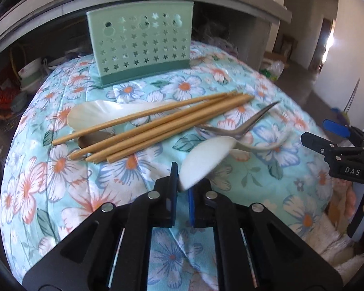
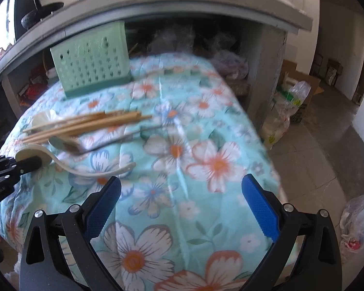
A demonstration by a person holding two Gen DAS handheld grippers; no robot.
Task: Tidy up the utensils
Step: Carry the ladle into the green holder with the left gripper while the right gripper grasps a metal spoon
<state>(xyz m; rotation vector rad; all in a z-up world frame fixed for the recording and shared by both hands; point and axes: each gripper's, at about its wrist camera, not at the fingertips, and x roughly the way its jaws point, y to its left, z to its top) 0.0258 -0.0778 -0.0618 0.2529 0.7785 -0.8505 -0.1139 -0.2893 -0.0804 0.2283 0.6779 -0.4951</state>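
1. Left wrist view:
   - Left gripper (image 1: pixel 182 181) clamped tight on the bowl edge of a white spoon (image 1: pixel 203 162), pads pinching the thin rim. Handle trailing away to the right over the floral cloth (image 1: pixel 242 177), probably so it can go into the holder first.
   - Wooden chopsticks (image 1: pixel 153 126) lying in a loose bundle across the middle of the cloth, laid over a pearly spoon (image 1: pixel 104 114) and a dark spoon (image 1: pixel 94 138), so likely best cleared before those two.
   - Metal fork (image 1: pixel 230 128) just right of the chopsticks, its tines near the white spoon's neck.
   - Green utensil holder (image 1: pixel 143 43) upright at the far edge of the cloth, star-punched face toward the camera, well apart from the pile; the evident destination.
   - Right gripper (image 1: pixel 327 135) visible at the right edge, away from the utensils.

2. Right wrist view:
   - Right gripper (image 2: pixel 182 203) spread wide, nothing between the blue pads, hovering over bare cloth (image 2: pixel 206 160); apparently kept clear while the other side works.
   - Left gripper (image 2: pixel 29 163) at the left edge, closed on the white spoon (image 2: pixel 85 169), curved handle reaching toward the centre.
   - Chopsticks (image 2: pixel 85 123) and fork (image 2: pixel 114 138) blurred but lying beyond it; holder (image 2: pixel 92 58) standing at the back left.
   - Judged stage: first utensil gripped, not yet carried to the holder.
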